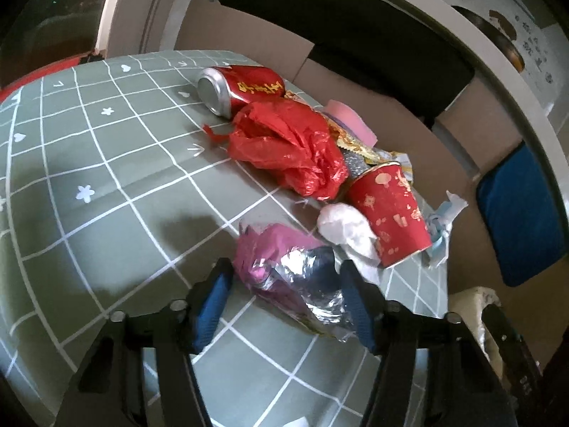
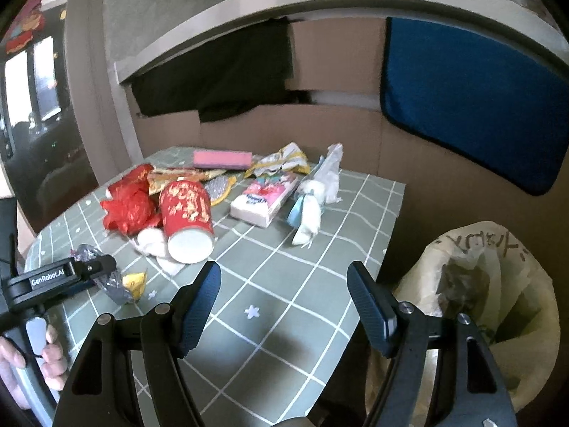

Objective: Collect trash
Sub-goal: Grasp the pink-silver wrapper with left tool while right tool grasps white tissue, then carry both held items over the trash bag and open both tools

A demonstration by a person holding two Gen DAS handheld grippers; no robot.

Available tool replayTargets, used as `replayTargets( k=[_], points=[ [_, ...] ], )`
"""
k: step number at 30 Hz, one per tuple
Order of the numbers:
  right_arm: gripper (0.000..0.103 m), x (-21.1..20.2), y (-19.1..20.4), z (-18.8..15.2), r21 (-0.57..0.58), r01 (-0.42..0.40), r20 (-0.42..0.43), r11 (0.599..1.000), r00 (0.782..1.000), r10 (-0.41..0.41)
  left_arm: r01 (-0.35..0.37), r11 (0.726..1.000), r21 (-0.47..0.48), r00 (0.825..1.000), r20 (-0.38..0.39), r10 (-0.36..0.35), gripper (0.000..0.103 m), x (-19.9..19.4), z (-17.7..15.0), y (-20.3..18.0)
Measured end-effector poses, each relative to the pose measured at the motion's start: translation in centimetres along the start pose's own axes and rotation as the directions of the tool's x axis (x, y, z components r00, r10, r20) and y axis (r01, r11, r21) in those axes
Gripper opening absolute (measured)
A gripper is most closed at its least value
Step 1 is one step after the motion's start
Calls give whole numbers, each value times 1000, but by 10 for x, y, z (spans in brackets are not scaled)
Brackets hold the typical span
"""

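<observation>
Trash lies on a green checked tablecloth (image 1: 89,163). My left gripper (image 1: 284,284) is open, its fingers on either side of a crumpled pink and silver foil wrapper (image 1: 284,267); it is not closed on it. Beyond lie a red plastic bag (image 1: 291,146), a red can (image 1: 242,89) on its side, a tipped red paper cup (image 1: 387,213) and a white tissue wad (image 1: 345,229). My right gripper (image 2: 284,302) is open and empty above the table's near edge. The cup (image 2: 186,213), a tissue pack (image 2: 263,199) and white-blue wrappers (image 2: 313,199) show ahead of it.
A bin lined with a white plastic bag (image 2: 480,284) stands right of the table, below its edge. A pink sponge (image 2: 222,159) and yellow wrapper (image 2: 284,162) lie at the far side. Cardboard wall (image 2: 355,135) and a blue cushion (image 2: 473,106) stand behind.
</observation>
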State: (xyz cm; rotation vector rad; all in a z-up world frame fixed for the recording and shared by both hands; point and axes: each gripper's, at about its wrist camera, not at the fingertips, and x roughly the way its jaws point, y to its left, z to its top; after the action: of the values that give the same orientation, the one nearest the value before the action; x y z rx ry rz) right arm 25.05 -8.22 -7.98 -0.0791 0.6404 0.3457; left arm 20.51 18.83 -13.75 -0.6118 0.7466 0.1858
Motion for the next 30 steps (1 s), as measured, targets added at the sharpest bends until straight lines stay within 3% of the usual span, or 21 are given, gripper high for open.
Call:
replayTargets(
  k=[5, 10, 14, 16, 19, 25, 28, 30],
  points=[
    [69, 1, 4, 3, -18, -6, -2, 1000, 1000, 6, 34, 999, 2, 999, -19, -34, 42, -5, 2, 6],
    [69, 6, 8, 20, -55, -33, 16, 998, 999, 34, 52, 998, 37, 996, 71, -55, 40, -30, 17, 9],
    [69, 30, -6, 40, -34, 8, 15, 999, 1000, -7, 27, 994, 109, 987, 156, -44, 40, -50, 29, 4],
    [68, 50, -17, 53, -2, 20, -11, 1000, 1000, -20, 22, 990, 139, 985, 164, -44, 40, -53, 33, -1],
    [55, 78, -26, 68, 29, 14, -50, 999, 999, -13, 44, 984, 172, 988, 140, -69, 40, -51, 38, -6],
    [54, 135, -30, 81, -1, 76, -124, 997, 989, -75, 43, 975, 218, 987, 144, -76, 40, -44, 38, -14],
    [54, 158, -34, 82, 24, 59, -173, 998, 983, -54, 63, 973, 223, 985, 143, -97, 40, -40, 41, -15],
    [45, 173, -37, 82, 50, 39, -213, 998, 977, -27, 67, 973, 222, 985, 140, -100, 40, -37, 43, -17]
  ],
)
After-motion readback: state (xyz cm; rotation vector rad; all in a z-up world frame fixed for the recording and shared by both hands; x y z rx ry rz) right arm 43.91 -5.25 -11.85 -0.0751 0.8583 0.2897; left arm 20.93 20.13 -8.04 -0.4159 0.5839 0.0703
